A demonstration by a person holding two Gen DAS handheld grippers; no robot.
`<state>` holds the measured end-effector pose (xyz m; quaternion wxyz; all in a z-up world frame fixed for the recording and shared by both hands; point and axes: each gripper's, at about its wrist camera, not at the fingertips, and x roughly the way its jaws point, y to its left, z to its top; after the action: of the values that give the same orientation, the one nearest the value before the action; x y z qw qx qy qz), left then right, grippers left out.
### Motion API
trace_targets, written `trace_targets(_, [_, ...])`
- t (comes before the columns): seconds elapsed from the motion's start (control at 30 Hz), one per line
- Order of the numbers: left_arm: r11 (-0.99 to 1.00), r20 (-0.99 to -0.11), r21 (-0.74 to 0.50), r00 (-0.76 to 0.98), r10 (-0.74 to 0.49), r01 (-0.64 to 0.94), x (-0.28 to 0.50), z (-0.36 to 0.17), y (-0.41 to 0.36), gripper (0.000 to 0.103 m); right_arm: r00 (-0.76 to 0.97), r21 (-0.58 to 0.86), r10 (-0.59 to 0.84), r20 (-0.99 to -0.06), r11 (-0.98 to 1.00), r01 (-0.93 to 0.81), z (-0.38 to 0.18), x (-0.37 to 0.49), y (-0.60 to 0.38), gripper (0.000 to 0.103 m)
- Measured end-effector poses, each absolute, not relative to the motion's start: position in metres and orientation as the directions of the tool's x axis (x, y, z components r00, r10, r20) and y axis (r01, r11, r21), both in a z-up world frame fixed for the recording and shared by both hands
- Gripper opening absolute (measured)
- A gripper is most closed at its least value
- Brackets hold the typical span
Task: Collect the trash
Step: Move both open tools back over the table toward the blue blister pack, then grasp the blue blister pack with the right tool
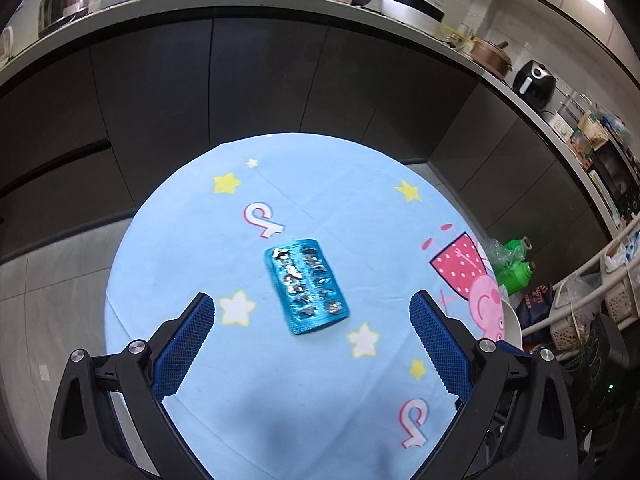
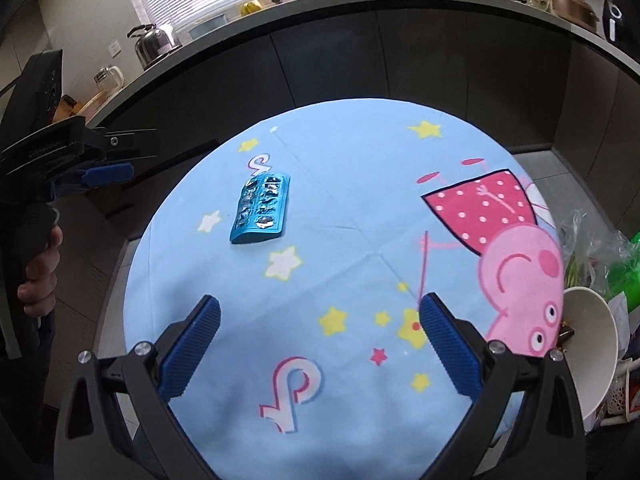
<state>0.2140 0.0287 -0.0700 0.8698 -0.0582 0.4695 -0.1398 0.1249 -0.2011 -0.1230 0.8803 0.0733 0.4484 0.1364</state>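
Note:
A used blue blister pack [image 1: 306, 285] with torn silver foil lies flat on the round table's light blue cartoon cloth [image 1: 320, 184]. My left gripper [image 1: 312, 300] hovers open just short of it, the pack lying between and slightly beyond the blue pads. In the right wrist view the same blister pack [image 2: 260, 209] sits at the table's left. My right gripper [image 2: 320, 304] is open over the near middle of the cloth [image 2: 360, 152], holding nothing. The left gripper [image 2: 108, 174] shows at the far left of that view, held by a hand [image 2: 40, 272].
A white paper bowl [image 2: 592, 344] sits off the table's right edge beside green bottles [image 1: 516, 260] and crumpled clear plastic [image 2: 588, 240]. Baskets on a white rack [image 1: 580, 288] stand further right. A dark cabinet with a cluttered countertop [image 1: 240, 0] curves behind the table.

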Motion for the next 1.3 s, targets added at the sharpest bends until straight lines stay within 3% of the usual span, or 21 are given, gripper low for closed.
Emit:
trace_targets(0.2, [0.948,-0.817,-0.275,0.481,-0.319,0.161,0.242,-0.092,0.056,0.092,0.523,0.258,0.337,-0.783,0.941,-0.22,-0.132,0.159,-0.17,0.099])
trace_targets(0.4, [0.94,-0.833,-0.313,0.436,-0.34,0.136,0.274,-0.116,0.079,0.082,0.478,0.28,0.364,-0.8,0.93,-0.239,-0.147,0.191,-0.14,0.099])
trace_targets(0.57, [0.932,-0.84,-0.35,0.409,-0.356,0.092,0.296,-0.133,0.102,0.071,0.459,0.266,0.343,-0.82,0.937,-0.227,-0.162,0.212,-0.116,0.095])
trace_targets(0.8, [0.924,-0.835,-0.378,0.412,-0.365,0.052,0.308,-0.141,0.129,0.066,0.456,0.175,0.266,-0.849,0.957,-0.232,-0.181,0.235,-0.084,0.091])
trace_targets(0.87, [0.92,-0.834,-0.389,0.406,-0.375,0.051,0.311,-0.144,0.131,0.063,0.481,0.111,0.225,-0.847,0.961,-0.254,-0.183,0.234,-0.078,0.082])
trace_targets(0.9, [0.917,-0.833,-0.395,0.4,-0.382,0.054,0.312,-0.146,0.131,0.061,0.497,0.07,0.198,-0.845,0.962,-0.263,-0.183,0.232,-0.077,0.066])
trace_targets(0.97, [0.912,-0.833,-0.404,0.386,-0.397,0.064,0.315,-0.15,0.129,0.056,0.499,0.062,0.216,-0.839,0.95,-0.307,-0.182,0.226,-0.083,0.065])
trace_targets(1.2, [0.866,-0.821,-0.474,0.276,-0.5,0.159,0.319,-0.168,0.094,0.041,0.462,0.13,0.335,-0.822,0.898,-0.42,-0.181,0.191,-0.129,0.032])
trace_targets(1.27, [0.866,-0.83,-0.461,0.249,-0.498,0.193,0.318,-0.171,0.078,0.041,0.454,0.131,0.333,-0.826,0.898,-0.42,-0.181,0.183,-0.14,0.033])
trace_targets(1.3, [0.868,-0.836,-0.449,0.243,-0.491,0.211,0.318,-0.172,0.07,0.041,0.455,0.139,0.334,-0.826,0.902,-0.409,-0.179,0.179,-0.144,0.038])
